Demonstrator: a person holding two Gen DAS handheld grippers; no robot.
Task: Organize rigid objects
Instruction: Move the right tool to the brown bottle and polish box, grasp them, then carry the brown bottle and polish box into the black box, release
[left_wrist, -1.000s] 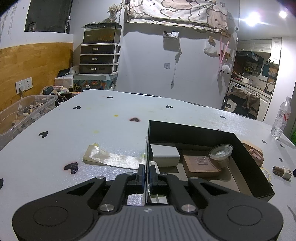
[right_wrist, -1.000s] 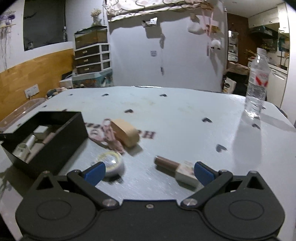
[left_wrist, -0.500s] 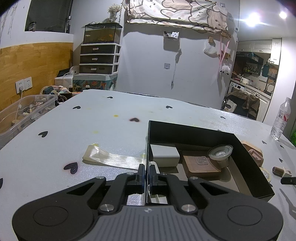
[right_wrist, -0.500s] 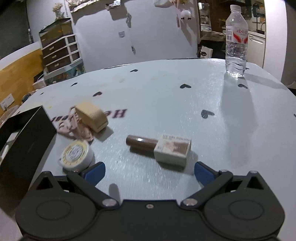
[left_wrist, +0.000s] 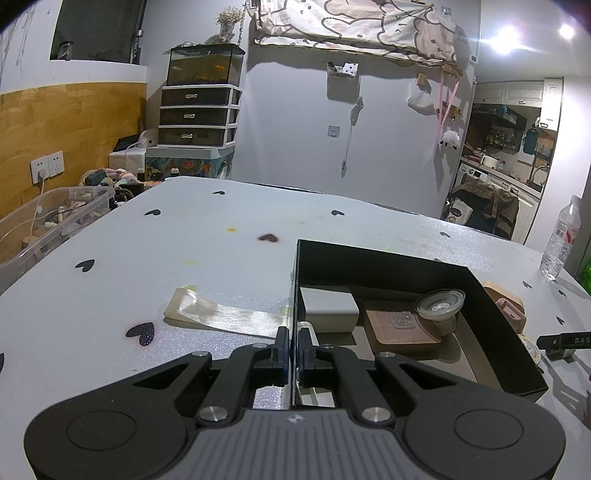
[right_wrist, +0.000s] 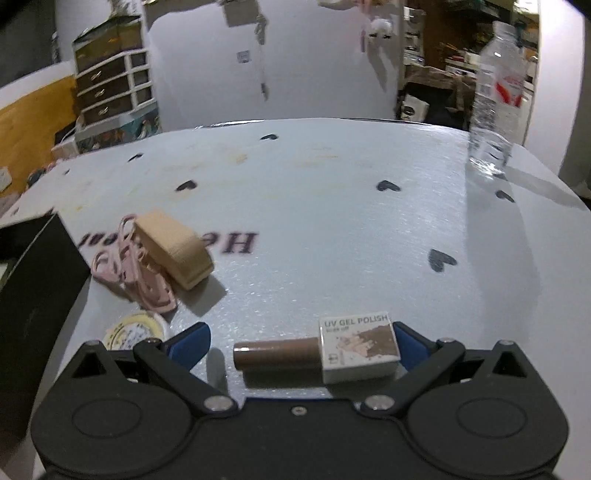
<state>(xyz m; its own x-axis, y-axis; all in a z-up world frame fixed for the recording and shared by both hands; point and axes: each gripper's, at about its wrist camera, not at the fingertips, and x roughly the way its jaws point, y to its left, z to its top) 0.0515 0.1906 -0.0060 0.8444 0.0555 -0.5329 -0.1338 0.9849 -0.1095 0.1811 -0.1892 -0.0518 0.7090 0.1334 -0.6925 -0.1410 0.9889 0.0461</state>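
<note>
Grey tabletop (right_wrist: 332, 221) carries a black box (left_wrist: 495, 332), whose near wall the left gripper (left_wrist: 293, 350) pinches tight. Right gripper (right_wrist: 301, 339) stands wide open, holding nothing; the gel polish bottle (right_wrist: 317, 354) lies flat between its fingers, label end just beside the right-hand finger (right_wrist: 406, 341).

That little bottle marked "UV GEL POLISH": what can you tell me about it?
The gel polish bottle lies on its side on the white table: a boxy whitish body with a printed label and a long brown cylindrical cap pointing left. It sits between the right gripper's open blue-tipped fingers, the right tip close against its body; contact is unclear.
</note>
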